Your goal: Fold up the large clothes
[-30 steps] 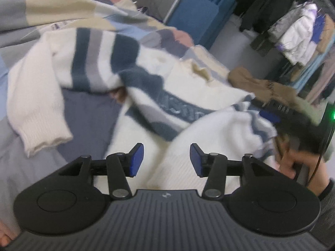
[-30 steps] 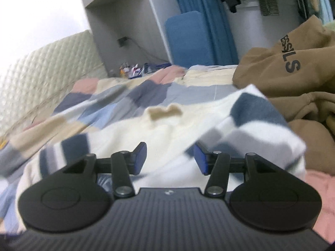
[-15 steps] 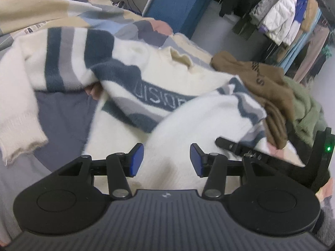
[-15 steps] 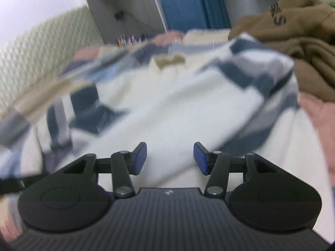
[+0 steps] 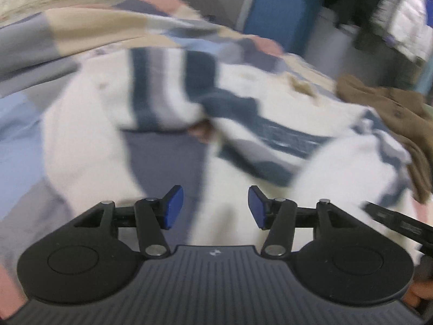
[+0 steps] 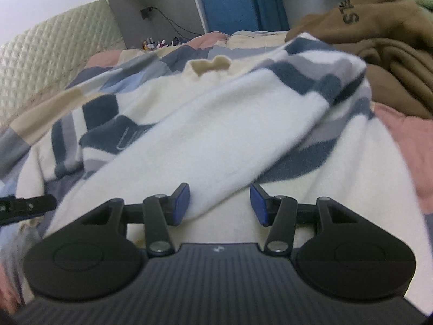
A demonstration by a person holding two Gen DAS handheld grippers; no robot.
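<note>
Fluffy cream knit sweater with navy and grey stripes [image 6: 205, 124] lies spread face-up on the patchwork quilt of blue, grey, beige and pink blocks [image 5: 89, 24], filling the space right ahead of both claws. One sleeve [image 6: 243, 124] is laid diagonally across the chest, its cuff end ending up between the right gripper [image 6: 218, 203] pads, so this looks like the sleeve-in fold step.

Right gripper: jaws about half apart, cuff sits between them, the near pad beside the fabric, but no pinch visible, so not holding. Likely just dropped the sleeve there or about to reposition it.

Left gripper [image 5: 215, 207]: jaws opening, roughly half wide, nothing gripped; only sweater body and a strip of quilt ahead of the pads. View is motion-blurred. The other sleeve [image 5: 78, 146] hangs out ahead-left of this claw, unfolded, probably the next target.

Brown hoodie with dark lettering [image 6: 379, 27] is heaped ahead-right of the right claw, just beside the sweater's shoulder, likely waiting its turn.
</note>
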